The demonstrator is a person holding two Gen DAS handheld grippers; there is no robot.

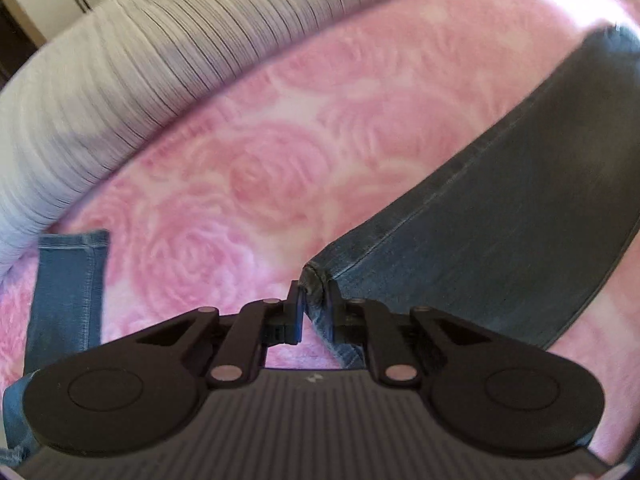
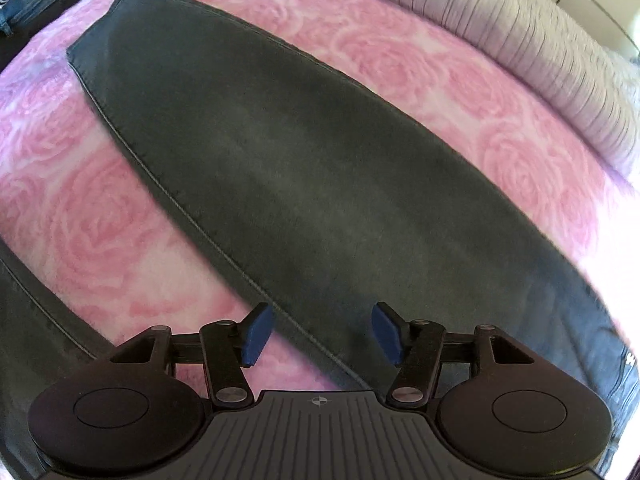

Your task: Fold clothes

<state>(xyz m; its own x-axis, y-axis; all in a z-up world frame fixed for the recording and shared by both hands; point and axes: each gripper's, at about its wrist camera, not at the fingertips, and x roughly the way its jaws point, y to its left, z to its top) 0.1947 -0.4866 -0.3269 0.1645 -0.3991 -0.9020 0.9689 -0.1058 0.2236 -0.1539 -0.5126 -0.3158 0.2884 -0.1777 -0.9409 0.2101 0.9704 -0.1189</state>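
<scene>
My left claw [image 1: 314,306] is pinching the jeans [image 1: 500,208] at a folded corner; they run off toward two o'clock. My right claw [image 2: 320,334] hangs spread over their near seam, gripping nothing. Risk, as I judge it: that pinch is thin (only an edge), so a quick pull could slip it and spoil the fold. All this on a pink rose blanket [image 1: 240,168], ribbed pillow [image 1: 120,92] at ten o'clock.
</scene>
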